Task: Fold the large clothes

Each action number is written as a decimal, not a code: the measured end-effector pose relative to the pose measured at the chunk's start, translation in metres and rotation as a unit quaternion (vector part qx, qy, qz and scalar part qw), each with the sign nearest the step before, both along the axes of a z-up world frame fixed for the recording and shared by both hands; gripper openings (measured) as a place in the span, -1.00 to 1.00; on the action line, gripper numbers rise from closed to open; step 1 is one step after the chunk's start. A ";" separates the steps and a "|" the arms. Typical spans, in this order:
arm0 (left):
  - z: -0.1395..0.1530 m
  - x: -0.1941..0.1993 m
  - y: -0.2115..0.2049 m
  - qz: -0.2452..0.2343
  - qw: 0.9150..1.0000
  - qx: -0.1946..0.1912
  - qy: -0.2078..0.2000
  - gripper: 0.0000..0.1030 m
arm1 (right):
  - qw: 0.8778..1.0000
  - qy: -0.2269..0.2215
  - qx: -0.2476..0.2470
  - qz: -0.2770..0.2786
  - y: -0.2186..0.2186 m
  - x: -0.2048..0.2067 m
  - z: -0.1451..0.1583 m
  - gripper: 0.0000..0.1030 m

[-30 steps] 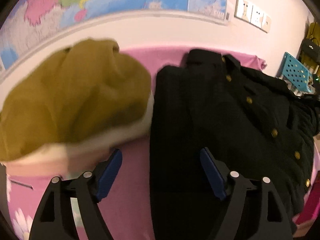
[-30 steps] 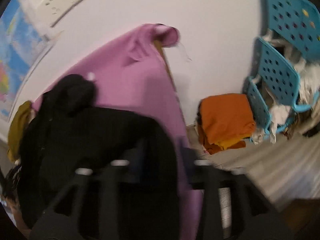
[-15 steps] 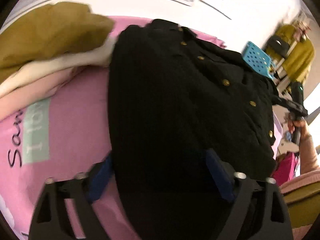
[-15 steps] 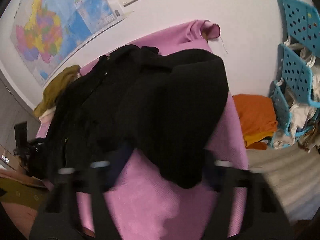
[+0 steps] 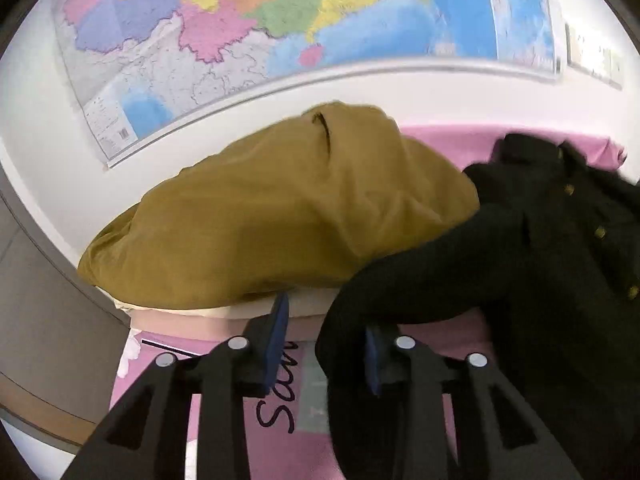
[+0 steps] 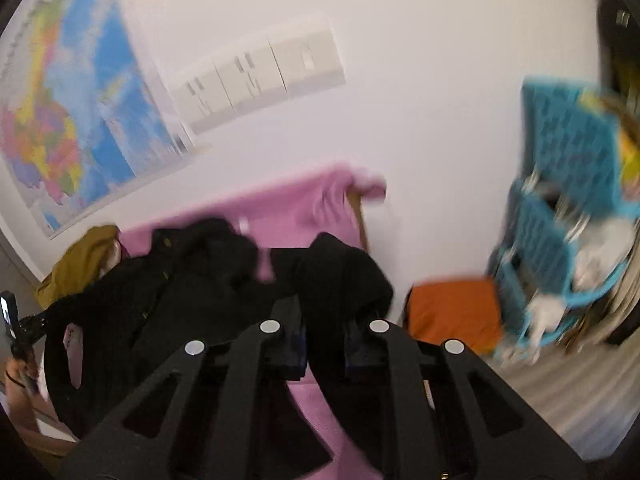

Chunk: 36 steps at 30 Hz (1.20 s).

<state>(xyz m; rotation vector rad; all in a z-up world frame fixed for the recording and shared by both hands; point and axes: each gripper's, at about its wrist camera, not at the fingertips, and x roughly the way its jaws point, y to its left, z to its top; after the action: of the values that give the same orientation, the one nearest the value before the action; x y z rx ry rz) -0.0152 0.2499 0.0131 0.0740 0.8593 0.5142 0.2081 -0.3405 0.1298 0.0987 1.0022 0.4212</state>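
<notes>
Both closing tongs, left tongs (image 5: 324,344) and right tongs (image 6: 322,340), pinch the black coat (image 5: 540,272) lying collar-to-wall.

A: What do the tools look like?

B: Both the left gripper (image 5: 324,344) and the right gripper (image 6: 323,340) are matte black plastic, built as angular linkage arms with triangular cut-outs.

A: Any hardware?

B: Four round silver pivot screws (image 5: 238,343) on each. The fingers (image 5: 276,336) carry dark blue pads.
</notes>
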 end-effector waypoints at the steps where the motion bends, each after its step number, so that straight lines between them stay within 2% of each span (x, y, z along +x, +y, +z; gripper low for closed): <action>1: -0.002 0.000 -0.004 -0.009 1.000 -0.002 -0.001 -0.22 | 1.000 0.013 -0.017 -0.006 0.006 0.004 -0.014 -0.71; 3: -0.002 -0.009 -0.010 -0.040 0.999 -0.022 -0.013 0.01 | 0.998 0.051 -0.039 -0.010 0.012 0.006 -0.047 -0.62; 4: 0.000 -0.017 -0.013 -0.069 0.996 -0.045 -0.027 0.08 | 0.997 0.065 -0.040 -0.015 0.012 0.005 -0.057 -0.30; 5: 0.005 -0.027 -0.015 -0.099 0.991 -0.075 -0.046 0.23 | 0.996 0.074 -0.047 -0.024 0.011 0.002 -0.064 0.13; 6: 0.008 -0.031 -0.019 -0.114 0.987 -0.093 -0.057 0.32 | 0.995 0.073 -0.067 -0.034 0.011 -0.003 -0.065 0.34; 7: 0.013 -0.039 -0.023 -0.142 0.979 -0.127 -0.075 0.42 | 0.993 0.065 -0.083 -0.045 0.009 -0.009 -0.063 0.54; 9: 0.019 -0.051 -0.040 -0.200 0.960 -0.171 -0.097 0.48 | 0.993 0.042 -0.091 -0.057 0.003 -0.025 -0.051 0.51; 10: 0.018 -0.053 -0.049 -0.217 0.954 -0.181 -0.101 0.55 | 0.994 0.019 -0.084 -0.065 -0.004 -0.039 -0.039 0.52; 12: 0.011 -0.059 -0.068 -0.265 0.933 -0.226 -0.091 0.67 | 0.995 -0.030 -0.063 -0.070 -0.012 -0.070 -0.017 0.59; 14: 0.000 -0.059 -0.084 -0.288 0.920 -0.256 -0.073 0.68 | 0.996 -0.056 -0.042 -0.051 -0.015 -0.095 -0.004 0.65; 15: -0.010 -0.059 -0.091 -0.297 0.914 -0.269 -0.057 0.68 | 0.997 -0.057 -0.028 -0.032 -0.011 -0.102 -0.003 0.65; 16: -0.016 -0.059 -0.096 -0.298 0.913 -0.276 -0.045 0.68 | 0.999 -0.049 -0.008 0.006 -0.002 -0.111 -0.005 0.64; 18: -0.032 -0.054 -0.101 -0.292 0.908 -0.299 -0.014 0.68 | 0.998 -0.020 -0.009 0.059 0.014 -0.119 -0.021 0.64; 20: -0.045 -0.053 -0.104 -0.300 0.891 -0.342 0.004 0.72 | 0.996 0.012 -0.019 0.084 0.027 -0.118 -0.042 0.64; 21: -0.049 -0.054 -0.107 -0.302 0.888 -0.348 0.009 0.74 | 0.995 0.032 -0.007 0.094 0.029 -0.115 -0.052 0.64; 24: -0.059 -0.061 -0.120 -0.309 0.889 -0.338 0.022 0.85 | 0.992 0.069 0.028 0.104 0.036 -0.106 -0.079 0.66; 25: -0.063 -0.063 -0.124 -0.311 0.887 -0.341 0.027 0.86 | 0.992 0.067 0.038 0.104 0.038 -0.106 -0.081 0.59; 26: -0.066 -0.063 -0.126 -0.313 0.885 -0.344 0.031 0.86 | 0.991 0.069 0.060 0.103 0.037 -0.104 -0.083 0.27; 27: -0.070 -0.063 -0.132 -0.318 0.883 -0.343 0.035 0.86 | 0.988 0.080 0.079 0.103 0.037 -0.105 -0.084 0.10; 28: -0.069 -0.062 -0.128 -0.319 0.885 -0.338 0.031 0.86 | 0.987 0.087 0.094 0.098 0.035 -0.105 -0.083 -0.30; 29: -0.069 -0.062 -0.129 -0.318 0.888 -0.332 0.026 0.73 | 0.985 0.091 0.108 0.100 0.033 -0.107 -0.080 -0.68; 30: -0.069 -0.061 -0.130 -0.311 0.893 -0.324 0.019 0.53 | 0.982 0.093 0.131 0.102 0.031 -0.113 -0.074 -0.70; 31: -0.068 -0.058 -0.129 -0.294 0.903 -0.312 0.013 -0.09 | 0.981 0.092 0.138 0.102 0.033 -0.119 -0.070 -0.74; 32: -0.069 -0.055 -0.125 -0.275 0.909 -0.314 0.013 -0.60 | 0.978 0.089 0.154 0.107 0.034 -0.128 -0.060 -0.77; 34: -0.065 -0.051 -0.110 -0.250 0.902 -0.353 0.005 -0.66 | 0.973 0.075 0.187 0.115 0.035 -0.144 -0.036 -0.79; 36: -0.044 -0.060 -0.097 -0.247 0.903 -0.352 -0.024 -0.68 | 0.968 0.045 0.215 0.125 0.033 -0.165 -0.001 -0.80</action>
<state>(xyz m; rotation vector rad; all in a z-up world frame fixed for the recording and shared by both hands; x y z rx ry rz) -0.0756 0.1527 -0.0313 -0.3768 0.8957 -0.2882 0.0435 -0.3078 0.1286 0.3878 1.0022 0.8689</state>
